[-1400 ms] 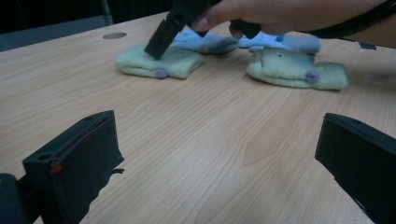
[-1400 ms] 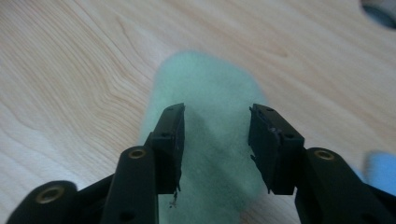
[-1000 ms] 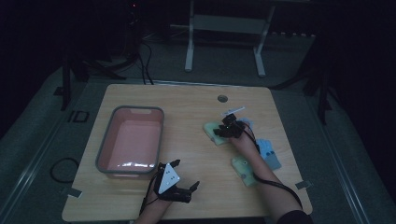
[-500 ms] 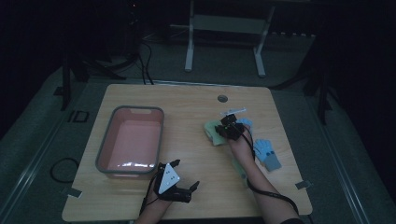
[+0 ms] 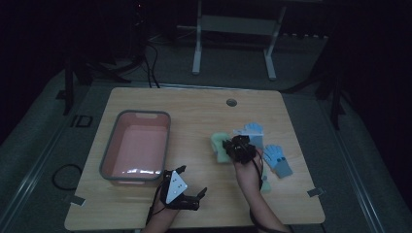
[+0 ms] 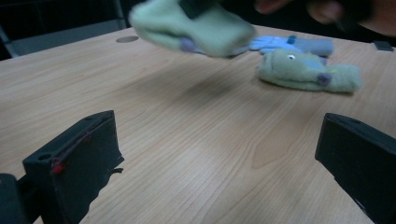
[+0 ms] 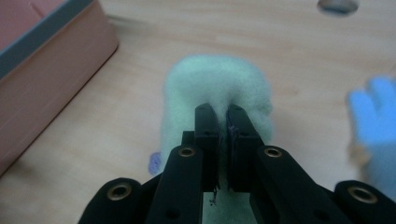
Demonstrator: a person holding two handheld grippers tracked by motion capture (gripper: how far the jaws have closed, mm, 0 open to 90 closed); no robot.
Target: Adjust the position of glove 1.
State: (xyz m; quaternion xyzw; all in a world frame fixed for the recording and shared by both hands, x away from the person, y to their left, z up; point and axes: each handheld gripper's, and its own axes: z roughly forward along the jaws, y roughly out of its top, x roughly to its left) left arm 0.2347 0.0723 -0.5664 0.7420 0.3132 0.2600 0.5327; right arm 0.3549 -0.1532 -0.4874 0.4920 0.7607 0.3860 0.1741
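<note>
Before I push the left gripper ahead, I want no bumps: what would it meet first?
Bare table lies between the open left gripper jaws. Going straight on, it would probably first meet the green glove lying flat; the lifted glove hangs higher, though depth is unclear.

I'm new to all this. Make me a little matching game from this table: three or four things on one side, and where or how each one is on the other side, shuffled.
Things:
1. pink tub
2. green mitten
3. blue glove
4. left claw

States:
A. open, holding nothing
B. lying flat on the table, right of the person's right hand
C. pinched in the right claw, lifted off the table
D. standing on the left part of the table

Pairs: 1-D, 2-C, 3-B, 4-A
</note>
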